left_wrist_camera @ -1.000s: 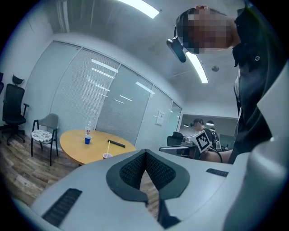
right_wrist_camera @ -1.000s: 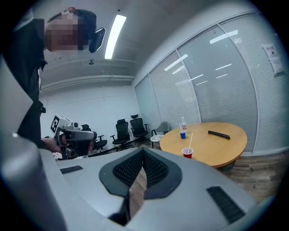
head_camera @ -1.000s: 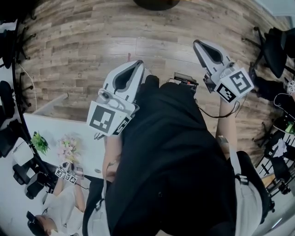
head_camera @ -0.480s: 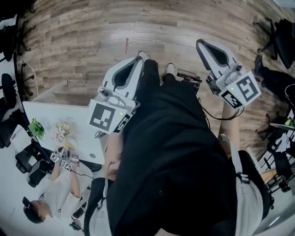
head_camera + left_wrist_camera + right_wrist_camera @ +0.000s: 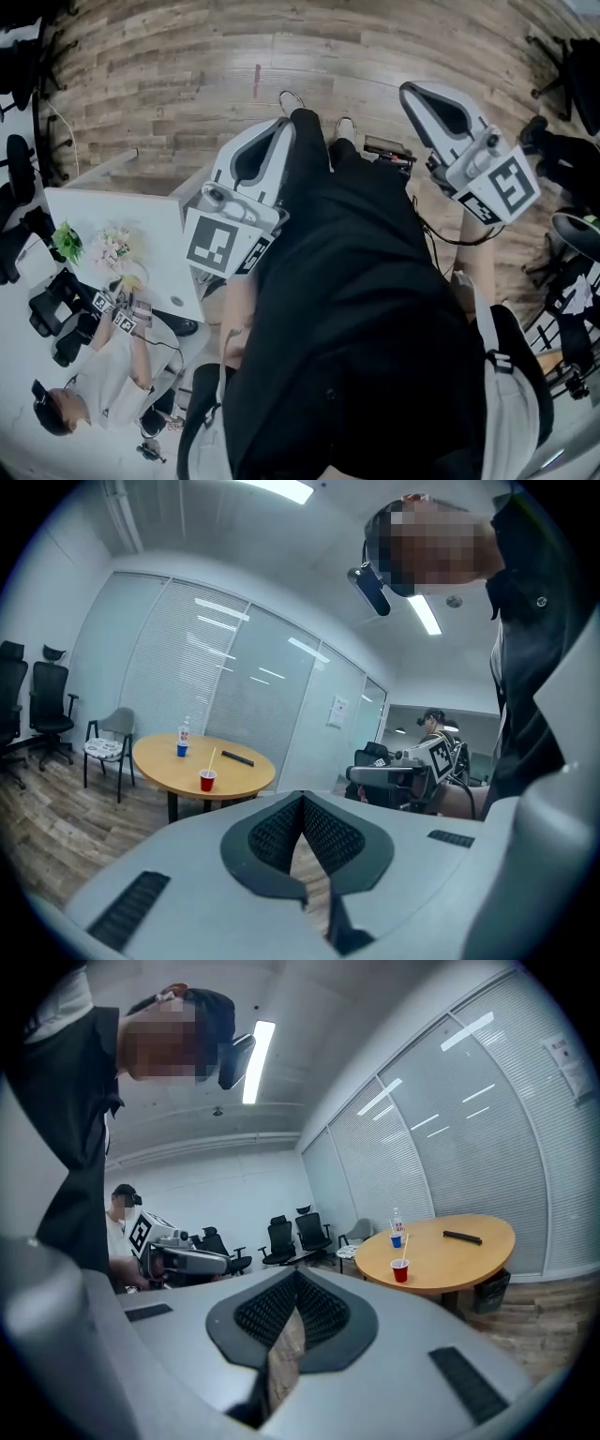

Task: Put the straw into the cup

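Wood floor (image 5: 187, 75), round table (image 5: 159, 759), office chairs (image 5: 312, 1229)

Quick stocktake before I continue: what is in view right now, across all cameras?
Round table: one, tan wood, across the room.
Red cup: one, red, on that table.
Straw: one, pale, standing in the red cup.
Blue cup: one, blue, farther back on the table.
Bottle: one, clear, behind the blue cup.
Flat item: one, black, on the table; unidentifiable.
Office chairs: several, black, by the wall.
Other person: one, light top, beside a white table.
Left gripper: grey, shut, empty.
Right gripper: grey, shut, empty.
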`<state>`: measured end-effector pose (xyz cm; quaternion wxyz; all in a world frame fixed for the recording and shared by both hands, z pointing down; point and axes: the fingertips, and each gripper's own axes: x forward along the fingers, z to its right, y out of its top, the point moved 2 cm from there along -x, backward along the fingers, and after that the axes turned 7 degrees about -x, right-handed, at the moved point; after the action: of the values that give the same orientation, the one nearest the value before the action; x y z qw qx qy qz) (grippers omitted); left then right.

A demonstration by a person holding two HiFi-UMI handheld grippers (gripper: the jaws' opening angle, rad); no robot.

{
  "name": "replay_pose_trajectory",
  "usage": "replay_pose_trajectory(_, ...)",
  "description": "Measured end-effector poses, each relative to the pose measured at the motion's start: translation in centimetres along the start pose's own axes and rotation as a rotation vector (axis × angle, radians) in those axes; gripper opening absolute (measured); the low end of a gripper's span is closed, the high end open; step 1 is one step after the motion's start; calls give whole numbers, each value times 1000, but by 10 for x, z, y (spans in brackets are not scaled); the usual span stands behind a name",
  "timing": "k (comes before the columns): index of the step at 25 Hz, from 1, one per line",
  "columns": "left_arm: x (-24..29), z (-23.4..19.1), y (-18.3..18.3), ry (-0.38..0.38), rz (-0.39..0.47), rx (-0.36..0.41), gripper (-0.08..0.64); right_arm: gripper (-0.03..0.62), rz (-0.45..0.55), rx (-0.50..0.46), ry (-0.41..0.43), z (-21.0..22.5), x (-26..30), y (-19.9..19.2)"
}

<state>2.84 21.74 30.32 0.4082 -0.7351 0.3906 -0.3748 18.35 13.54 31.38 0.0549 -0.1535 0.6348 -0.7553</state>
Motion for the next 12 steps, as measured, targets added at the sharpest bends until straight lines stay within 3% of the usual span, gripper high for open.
replay_pose_trajectory(12, -4, 36, -10, -17, 2, 23, 11, 18, 25, -25, -18, -13, -38, 0)
